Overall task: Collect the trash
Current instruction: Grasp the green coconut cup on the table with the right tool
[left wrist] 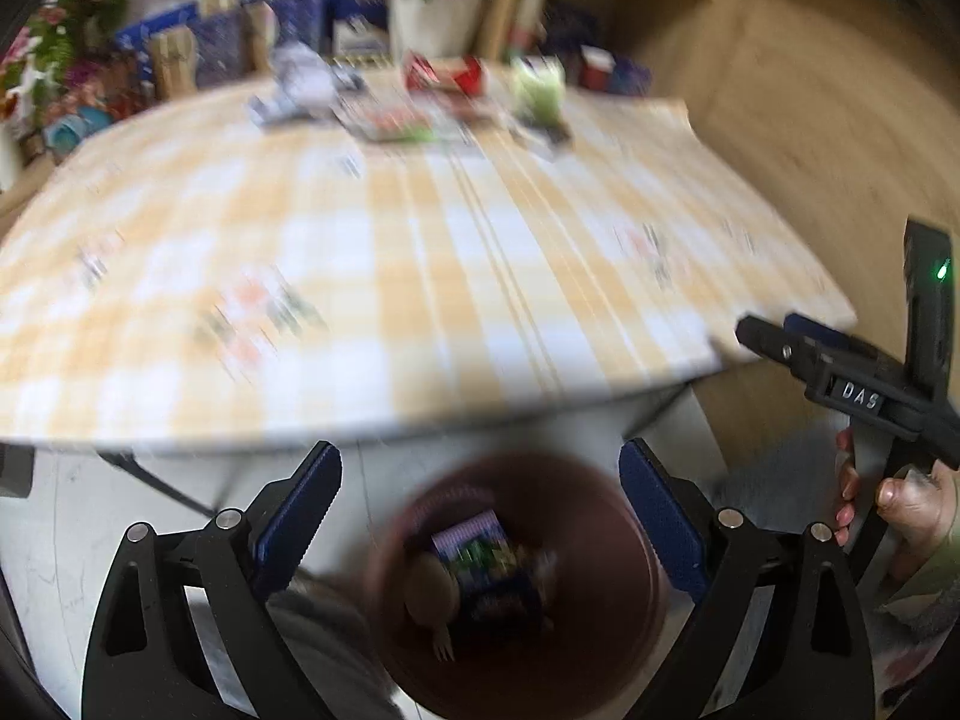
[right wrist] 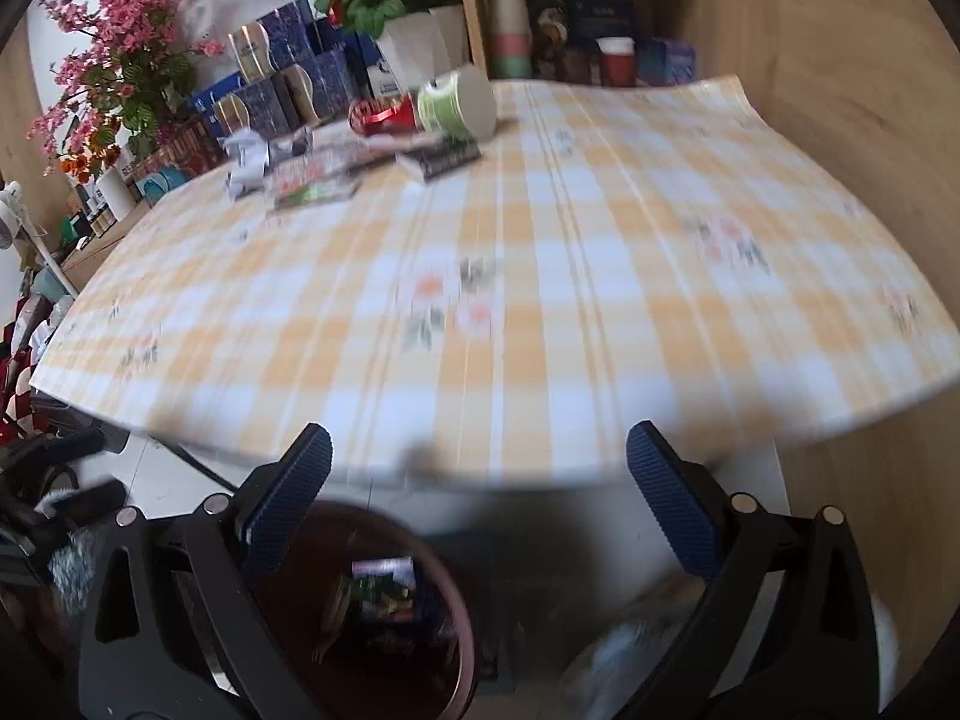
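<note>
Flowers (right wrist: 114,36), pink, at 10 o'clock in the right wrist view, behind the table (right wrist: 540,312) with its yellow check cloth. Crumpled white paper (right wrist: 246,159) on the far left part of the table, flat printed wrapper (right wrist: 312,186) just right of it. Red shiny packet (right wrist: 384,114) next, touching a green-and-white cup (right wrist: 459,102) lying on its side; dark flat pack (right wrist: 447,159) just in front of the cup. All trash sits at the table's far edge, around 11 to 12 o'clock, well apart from both grippers. Both views motion-blurred.

Left gripper (left wrist: 480,516) jaws wide apart, empty, hanging over a dark red bin (left wrist: 600,516) on the floor at 6 o'clock, below the near table edge. Bin holds a printed purple-green wrapper (left wrist: 480,552) and a brownish item, blurred.

Right gripper (right wrist: 480,504) jaws also spread wide, nothing between them, bin at its 7 o'clock. In the left wrist view the right gripper shows at 3 o'clock, a hand (left wrist: 900,504) on its handle.
</note>
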The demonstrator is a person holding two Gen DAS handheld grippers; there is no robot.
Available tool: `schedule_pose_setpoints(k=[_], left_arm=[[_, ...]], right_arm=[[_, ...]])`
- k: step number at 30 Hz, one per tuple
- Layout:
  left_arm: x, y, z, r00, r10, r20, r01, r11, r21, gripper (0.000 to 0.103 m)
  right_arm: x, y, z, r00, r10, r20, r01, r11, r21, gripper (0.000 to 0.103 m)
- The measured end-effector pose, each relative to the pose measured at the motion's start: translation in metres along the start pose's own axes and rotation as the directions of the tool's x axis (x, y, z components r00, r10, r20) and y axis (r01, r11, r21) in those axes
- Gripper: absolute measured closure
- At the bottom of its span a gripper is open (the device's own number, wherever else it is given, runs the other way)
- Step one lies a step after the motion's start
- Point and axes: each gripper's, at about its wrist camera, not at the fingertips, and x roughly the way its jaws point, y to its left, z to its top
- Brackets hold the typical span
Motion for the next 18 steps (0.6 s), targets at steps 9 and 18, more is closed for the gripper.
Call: schedule_pose_setpoints(k=[9,18], left_arm=[[0.008,0.065,0.101,0.993,0.042,0.114,-0.03,0.993,-0.11,0.009],[0.031,0.113,0.168,0.985,0.05,0.164,-0.02,0.984,-0.175,0.009]], right_arm=[[0.058,0.027,0.141,0.997,0.022,0.076,0.005,0.938,-0.347,0.006],[0.184,0.089,0.243,0.986,-0.165,-0.033,0.066,0.559,-0.826,0.006]])
